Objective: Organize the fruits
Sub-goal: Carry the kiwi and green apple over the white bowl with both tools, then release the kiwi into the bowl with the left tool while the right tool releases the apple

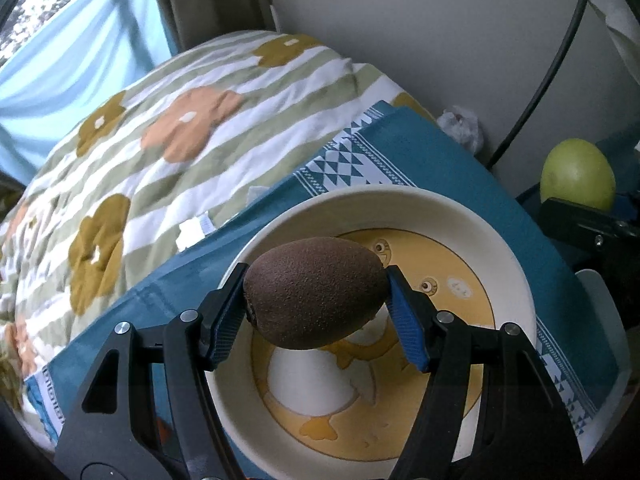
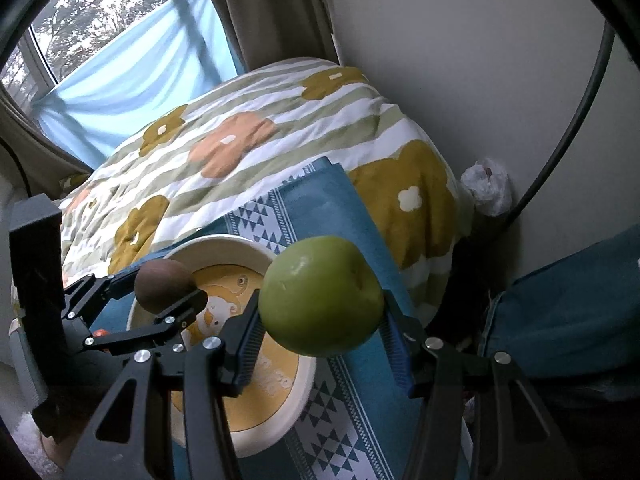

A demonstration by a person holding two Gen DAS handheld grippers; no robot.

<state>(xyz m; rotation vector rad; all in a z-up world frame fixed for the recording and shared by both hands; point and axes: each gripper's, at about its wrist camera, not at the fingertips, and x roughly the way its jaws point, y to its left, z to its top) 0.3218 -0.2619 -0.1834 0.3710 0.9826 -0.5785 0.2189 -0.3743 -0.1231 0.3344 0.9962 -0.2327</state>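
I had both claws tipped steeply downward over the cream bowl (image 1: 516, 264), which sat on the teal patterned cloth (image 1: 432, 152) spread at the edge of the bed with the flowered quilt (image 1: 172, 128).

My left claw (image 1: 316, 292) was clamped on the brown kiwi (image 1: 316, 288), one blue pad (image 1: 224, 320) pressed on each end of the fruit, so the kiwi lay crosswise between the fingers. It hung above the bowl's yellow floor with the duck picture; whether it was clear of the bowl by much I could not tell. In the right wrist view the same claw (image 2: 168, 292) reached in from the left, its black linkage angled down and across the near rim.

My right claw (image 2: 320, 316) was clamped on the green apple (image 2: 320, 296), pads tight on its two sides, the dimple of the apple turned up and to the right. It was held over the bowl's right rim and the cloth beside it, to the right of the kiwi and not touching it. From the left wrist view the apple (image 1: 576, 176) showed at the far right edge, above the black body of its claw.
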